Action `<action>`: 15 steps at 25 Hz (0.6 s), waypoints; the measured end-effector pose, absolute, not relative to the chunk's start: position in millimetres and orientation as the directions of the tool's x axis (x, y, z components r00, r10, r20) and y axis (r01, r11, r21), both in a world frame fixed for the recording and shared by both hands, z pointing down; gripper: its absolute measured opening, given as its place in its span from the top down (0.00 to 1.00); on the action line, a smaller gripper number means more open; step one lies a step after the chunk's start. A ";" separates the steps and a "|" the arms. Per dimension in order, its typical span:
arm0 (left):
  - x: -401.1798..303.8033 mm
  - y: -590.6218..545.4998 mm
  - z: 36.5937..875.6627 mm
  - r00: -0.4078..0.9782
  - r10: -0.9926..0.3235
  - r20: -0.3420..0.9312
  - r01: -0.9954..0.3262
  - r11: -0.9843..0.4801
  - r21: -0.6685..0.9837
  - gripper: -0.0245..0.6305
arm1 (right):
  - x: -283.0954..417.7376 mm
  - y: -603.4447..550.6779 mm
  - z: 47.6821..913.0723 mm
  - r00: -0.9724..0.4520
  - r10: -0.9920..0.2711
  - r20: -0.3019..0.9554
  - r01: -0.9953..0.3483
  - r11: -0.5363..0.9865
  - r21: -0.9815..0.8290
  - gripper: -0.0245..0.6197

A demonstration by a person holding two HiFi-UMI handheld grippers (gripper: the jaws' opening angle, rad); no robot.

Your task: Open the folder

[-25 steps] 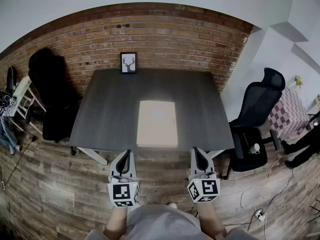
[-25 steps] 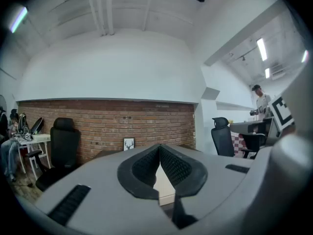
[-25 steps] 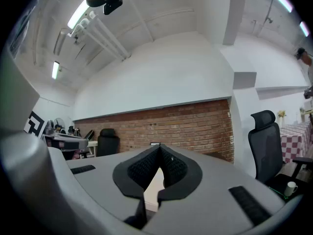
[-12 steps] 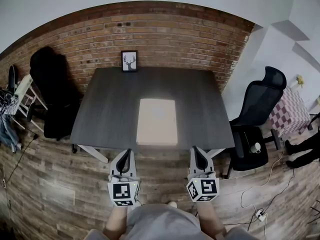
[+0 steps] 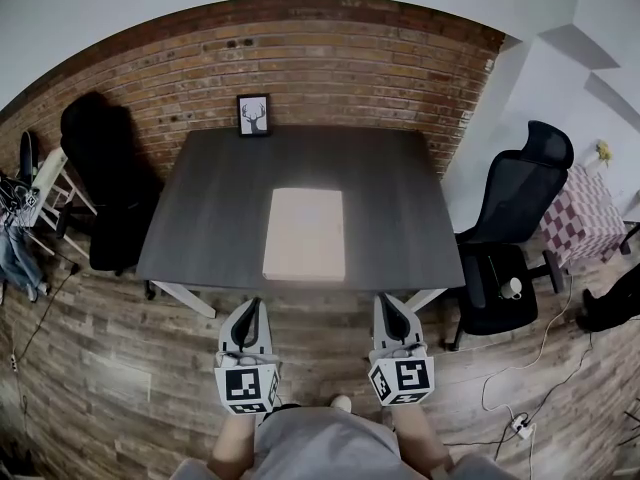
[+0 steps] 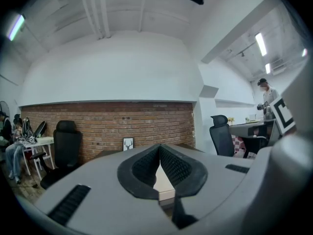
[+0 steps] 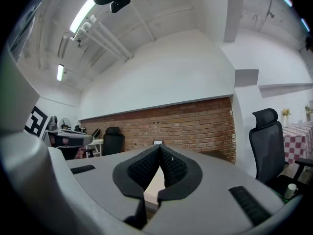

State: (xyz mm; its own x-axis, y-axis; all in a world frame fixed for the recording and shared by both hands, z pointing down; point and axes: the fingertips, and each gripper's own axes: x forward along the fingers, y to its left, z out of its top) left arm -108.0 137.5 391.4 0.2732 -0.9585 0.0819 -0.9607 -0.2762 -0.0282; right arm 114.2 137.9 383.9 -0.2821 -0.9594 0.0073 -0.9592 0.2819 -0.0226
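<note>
Two tongs hang short of the desk's (image 5: pixel 220 208) near edge, over the wooden floor: the left tongs (image 5: pixel 249 308) and the right tongs (image 5: pixel 388 304). Each has its jaws pressed together on nothing and points level toward the desk. The folder (image 5: pixel 305 234) lies flat and closed on the middle of the desk, its short side close to the near edge. It sits ahead of the tongs and between their lines of aim, apart from both. A framed deer picture (image 5: pixel 253 115) stands at the desk's far edge, and an office chair (image 5: pixel 515 218) waits off its right side.

The likely trouble is the thin cover lying flush on the desk. Tongs that arrive with jaws together would probably shove the folder across the desk instead of getting under the cover. A bite taken too deep may catch both covers and lift the whole folder. Which edge opens cannot be told from here, so a try at the spine side would achieve nothing.
</note>
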 end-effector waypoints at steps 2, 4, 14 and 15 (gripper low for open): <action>-99.2 142.9 393.5 0.265 -0.960 0.088 -0.963 -0.269 -0.027 0.96 | 121.3 142.9 386.1 -0.294 -0.956 0.017 -0.956 0.294 -0.006 0.96; -88.8 148.4 395.0 0.258 -0.962 0.093 -0.965 -0.262 -0.027 0.96 | 129.9 147.4 388.4 -0.306 -0.952 0.026 -0.952 0.307 0.000 0.96; -51.0 163.0 402.2 0.249 -0.962 0.116 -0.967 -0.254 -0.032 0.96 | 166.4 157.3 400.6 -0.319 -0.947 0.047 -0.948 0.319 -0.017 0.96; -49.0 162.2 402.1 0.249 -0.961 0.116 -0.966 -0.255 -0.033 0.96 | 168.2 156.6 402.3 -0.319 -0.946 0.051 -0.948 0.319 -0.018 0.96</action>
State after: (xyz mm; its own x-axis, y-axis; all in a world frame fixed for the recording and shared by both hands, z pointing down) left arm -49.0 162.2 402.1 0.2493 -0.9615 0.1158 -0.9665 -0.2546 -0.0329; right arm 168.2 156.6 402.3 -0.3194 -0.9463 0.0506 -0.9476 0.3189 -0.0183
